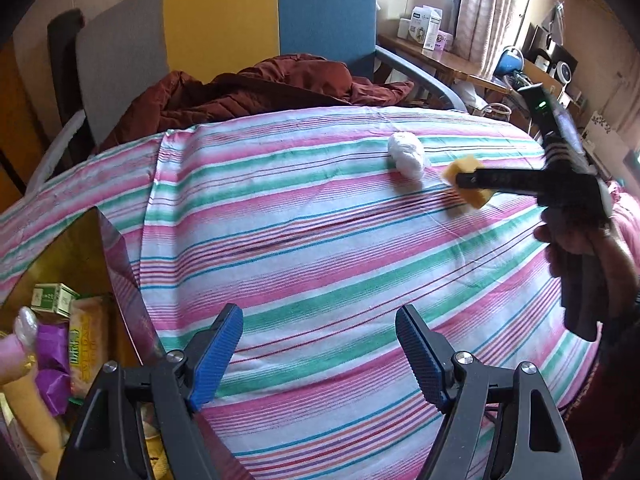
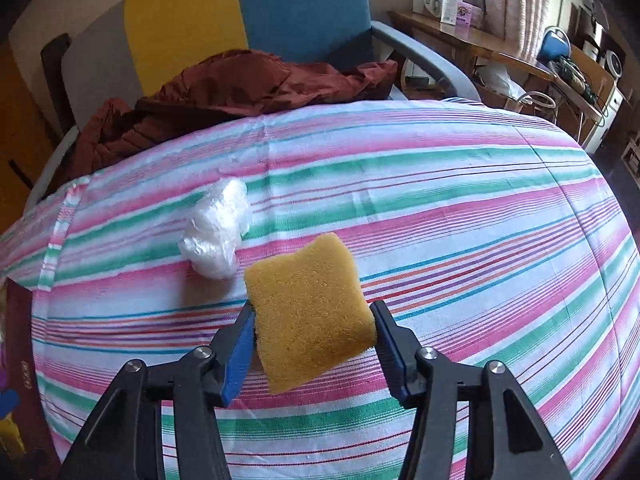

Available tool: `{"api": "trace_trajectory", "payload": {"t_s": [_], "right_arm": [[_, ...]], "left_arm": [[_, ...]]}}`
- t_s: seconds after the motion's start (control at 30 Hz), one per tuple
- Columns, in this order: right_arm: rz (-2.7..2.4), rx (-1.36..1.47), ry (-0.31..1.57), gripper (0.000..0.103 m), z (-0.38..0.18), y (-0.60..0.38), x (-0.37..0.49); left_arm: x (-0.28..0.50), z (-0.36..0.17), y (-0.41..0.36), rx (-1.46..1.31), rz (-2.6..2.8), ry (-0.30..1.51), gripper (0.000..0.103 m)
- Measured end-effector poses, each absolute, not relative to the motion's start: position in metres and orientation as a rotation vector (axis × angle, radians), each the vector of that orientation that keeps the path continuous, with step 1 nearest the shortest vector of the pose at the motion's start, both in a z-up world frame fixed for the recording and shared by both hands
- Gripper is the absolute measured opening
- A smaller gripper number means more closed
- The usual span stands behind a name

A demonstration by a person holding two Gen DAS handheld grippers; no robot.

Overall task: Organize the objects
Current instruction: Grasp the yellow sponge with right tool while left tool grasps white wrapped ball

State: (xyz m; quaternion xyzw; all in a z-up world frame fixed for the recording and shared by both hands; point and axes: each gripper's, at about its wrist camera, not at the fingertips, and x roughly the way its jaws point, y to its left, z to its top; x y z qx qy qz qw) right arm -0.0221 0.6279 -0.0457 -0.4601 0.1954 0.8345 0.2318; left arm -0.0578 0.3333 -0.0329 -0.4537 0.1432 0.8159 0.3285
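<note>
Sponge (image 2: 310,312), yellow, porous and probably light, sits pinched across its sides in the right hand-held gripper (image 2: 314,340) above the striped bed (image 2: 480,240), near the crumpled white plastic bag (image 2: 216,236). Left hand-held gripper (image 1: 320,344) gapes empty.

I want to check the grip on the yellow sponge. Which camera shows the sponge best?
The right wrist view: the sponge fills the centre, squeezed in the right gripper. The left wrist view shows it small and far off, partly hidden by a finger.
</note>
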Motion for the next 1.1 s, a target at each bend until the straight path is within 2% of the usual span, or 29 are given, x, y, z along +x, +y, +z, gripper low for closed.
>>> {"api": "trace_trajectory", "payload": {"t_s": [0.57, 0.8, 1.1], "right_arm": [[2.351, -1.067, 0.636, 0.055, -0.007, 0.636, 0.003], [2.337, -1.025, 0.679, 0.055, -0.003, 0.644, 0.012], [2.273, -1.043, 0.734, 0.056, -0.011, 0.654, 0.016]], "left_arm": [[-0.022, -0.001, 0.375, -0.965, 2.196, 0.562, 0.076], [-0.030, -0.008, 0.412, -0.925, 2.172, 0.610, 0.074], [-0.078, -0.036, 0.462, -1.050, 2.100, 0.530, 0.071]]}}
